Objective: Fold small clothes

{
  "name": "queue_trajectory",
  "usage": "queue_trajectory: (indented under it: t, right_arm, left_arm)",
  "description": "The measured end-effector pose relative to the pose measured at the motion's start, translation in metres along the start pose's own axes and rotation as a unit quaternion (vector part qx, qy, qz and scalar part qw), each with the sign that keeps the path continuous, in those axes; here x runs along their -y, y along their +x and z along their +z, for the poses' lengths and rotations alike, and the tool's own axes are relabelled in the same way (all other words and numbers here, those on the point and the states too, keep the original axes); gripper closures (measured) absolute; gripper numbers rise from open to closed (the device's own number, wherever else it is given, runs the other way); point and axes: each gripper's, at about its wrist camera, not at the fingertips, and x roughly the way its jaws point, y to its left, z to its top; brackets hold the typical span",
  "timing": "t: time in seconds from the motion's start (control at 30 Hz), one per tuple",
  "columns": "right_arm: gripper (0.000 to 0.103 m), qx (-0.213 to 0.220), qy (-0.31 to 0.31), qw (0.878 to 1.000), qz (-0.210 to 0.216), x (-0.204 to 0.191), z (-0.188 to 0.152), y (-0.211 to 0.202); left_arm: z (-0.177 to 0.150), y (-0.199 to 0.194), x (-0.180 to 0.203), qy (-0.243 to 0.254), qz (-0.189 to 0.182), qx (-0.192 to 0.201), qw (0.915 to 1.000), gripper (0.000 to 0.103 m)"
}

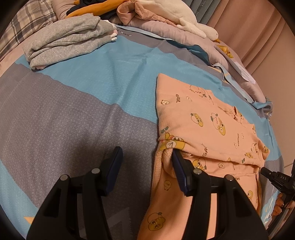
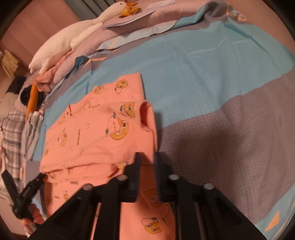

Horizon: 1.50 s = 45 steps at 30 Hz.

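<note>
A pink baby garment [image 1: 202, 125] printed with yellow cartoon ducks lies on the bed, its upper part folded down over the lower part. My left gripper [image 1: 145, 158] is open, its jaws wide apart. One finger [image 1: 177, 162] rests at the garment's left fold edge and the other stands over the bare sheet. In the right wrist view the garment [image 2: 92, 133] fills the middle. My right gripper [image 2: 147, 160] is shut on its right edge, with pink cloth showing between the fingers. Each gripper also shows in the other's view, the right gripper [image 1: 262, 169] and the left gripper [image 2: 41, 178], at opposite sides of the fold.
The bed sheet [image 1: 73, 110] has blue and grey bands. A folded grey sweater [image 1: 68, 38] lies at the far left. A white plush goose [image 1: 184, 16] and a heap of clothes [image 1: 140, 13] lie along the far edge, with plaid cloth [image 1: 31, 18] beyond.
</note>
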Motion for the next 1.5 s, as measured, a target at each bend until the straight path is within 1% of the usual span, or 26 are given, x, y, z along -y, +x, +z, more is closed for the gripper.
queue_trajectory:
  t: [0.1, 0.27, 0.37, 0.47, 0.57, 0.77, 0.97, 1.03, 1.1, 1.17, 1.2, 1.27, 1.37, 1.43, 1.47, 1.5]
  right_arm:
    - [0.099, 0.013, 0.007, 1.000, 0.012, 0.005, -0.001, -0.010]
    - [0.100, 0.024, 0.007, 1.000, 0.015, 0.006, -0.002, -0.017]
    - [0.100, 0.018, 0.008, 1.000, 0.003, 0.007, -0.004, -0.010]
    - [0.101, 0.010, 0.008, 1.000, -0.028, 0.010, -0.006, -0.001]
    - [0.101, -0.001, 0.017, 1.000, -0.016, 0.015, -0.009, 0.005]
    - [0.101, 0.004, 0.006, 1.000, -0.026, 0.011, -0.010, 0.003]
    - [0.101, 0.019, -0.016, 0.999, -0.034, 0.003, -0.012, -0.006]
    - [0.101, 0.029, -0.027, 0.998, -0.039, -0.002, -0.012, -0.012]
    - [0.101, 0.041, -0.037, 0.998, -0.042, -0.006, -0.012, -0.020]
    - [0.101, 0.056, -0.052, 0.996, -0.048, -0.011, -0.013, -0.031]
    - [0.101, 0.065, -0.060, 0.995, -0.051, -0.014, -0.014, -0.037]
    - [0.101, 0.077, -0.070, 0.993, -0.051, -0.019, -0.014, -0.046]
    - [0.101, 0.093, -0.086, 0.991, -0.050, -0.024, -0.018, -0.061]
    - [0.098, 0.102, -0.096, 0.989, -0.052, -0.026, -0.021, -0.070]
    - [0.093, 0.106, -0.101, 0.988, -0.053, -0.027, -0.024, -0.074]
    - [0.080, 0.110, -0.105, 0.987, -0.052, -0.028, -0.027, -0.079]
  left_arm:
    - [0.001, 0.001, 0.000, -0.002, 0.000, -0.001, 1.0000, 0.048]
    - [0.002, 0.002, -0.001, -0.006, 0.001, -0.004, 1.0000, 0.048]
    - [0.002, 0.002, -0.001, -0.004, 0.001, -0.005, 1.0000, 0.048]
    - [0.002, 0.002, -0.001, -0.003, 0.003, -0.006, 1.0000, 0.047]
    - [0.002, 0.002, -0.001, 0.000, 0.006, -0.006, 1.0000, 0.047]
    - [-0.001, -0.002, 0.002, 0.010, 0.011, -0.007, 0.9999, 0.047]
    - [-0.006, -0.015, 0.006, 0.019, 0.005, -0.011, 0.9998, 0.049]
    - [-0.007, -0.026, 0.009, 0.022, -0.005, -0.005, 0.9997, 0.048]
    - [-0.009, -0.036, 0.011, 0.022, -0.015, 0.000, 0.9996, 0.043]
    - [-0.012, -0.051, 0.013, 0.021, -0.030, 0.005, 0.9993, 0.032]
    - [-0.014, -0.056, 0.014, 0.021, -0.036, 0.006, 0.9991, 0.030]
    - [-0.018, -0.068, 0.016, 0.022, -0.049, 0.008, 0.9985, 0.020]
    - [-0.027, -0.085, 0.018, 0.030, -0.064, 0.011, 0.9975, 0.011]
    - [-0.034, -0.093, 0.019, 0.037, -0.068, 0.008, 0.9970, 0.008]
    - [-0.040, -0.097, 0.019, 0.040, -0.072, 0.003, 0.9966, 0.007]
    - [-0.045, -0.100, 0.017, 0.041, -0.076, -0.001, 0.9963, 0.006]
